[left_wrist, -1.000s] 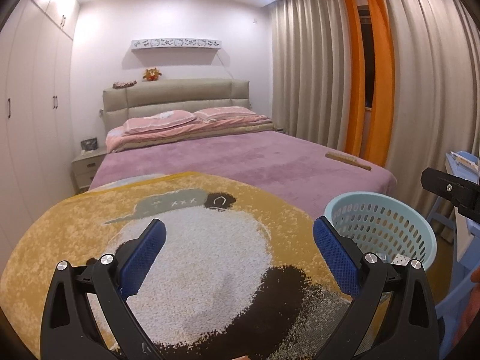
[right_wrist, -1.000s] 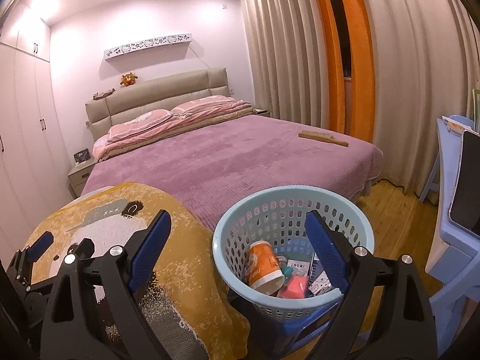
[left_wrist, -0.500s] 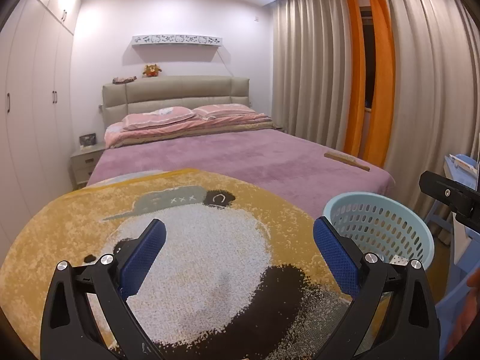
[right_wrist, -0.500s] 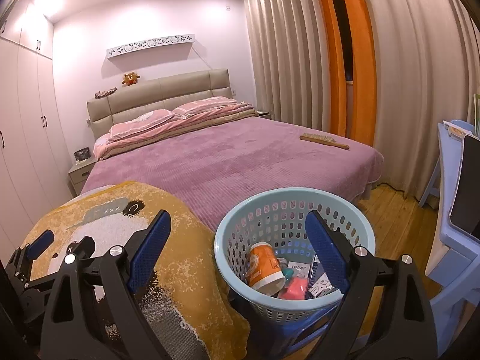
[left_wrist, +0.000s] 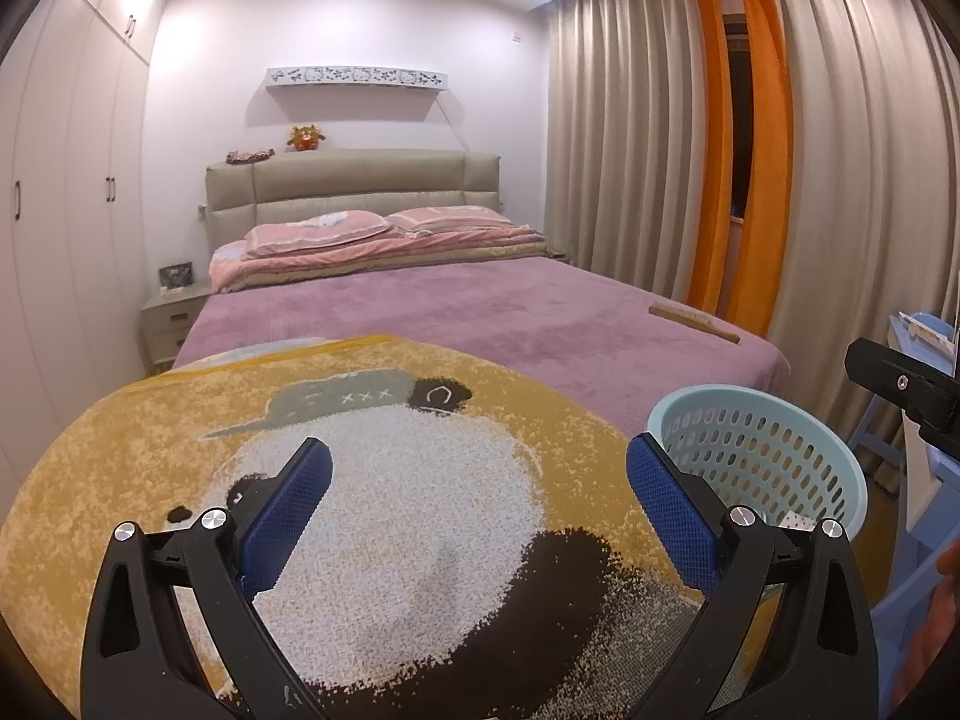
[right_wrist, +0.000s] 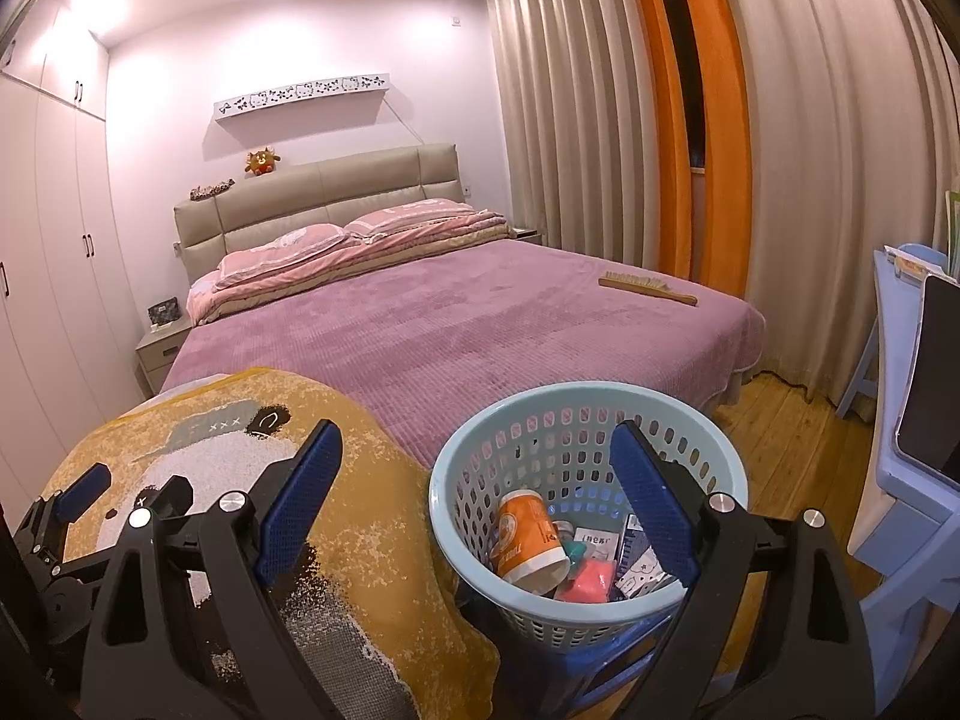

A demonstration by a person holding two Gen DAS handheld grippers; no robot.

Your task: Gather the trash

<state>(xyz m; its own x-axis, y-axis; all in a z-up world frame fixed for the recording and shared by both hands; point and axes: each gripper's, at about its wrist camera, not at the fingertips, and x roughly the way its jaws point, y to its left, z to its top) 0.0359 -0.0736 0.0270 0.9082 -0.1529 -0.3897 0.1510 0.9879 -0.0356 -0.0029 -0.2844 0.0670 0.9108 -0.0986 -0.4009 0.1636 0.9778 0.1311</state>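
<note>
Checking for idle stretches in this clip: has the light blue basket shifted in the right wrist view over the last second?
No. The light blue basket sits in the same spot against the purple bed and the yellow rug.

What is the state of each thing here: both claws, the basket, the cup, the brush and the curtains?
Left claw: open, empty.
Right claw: open, empty, above the basket.
Basket: upright, partly filled with trash.
Orange cup: lying tilted inside the basket.
Brush: lying flat on the bed.
Curtains: drawn, with a narrow gap.
</note>
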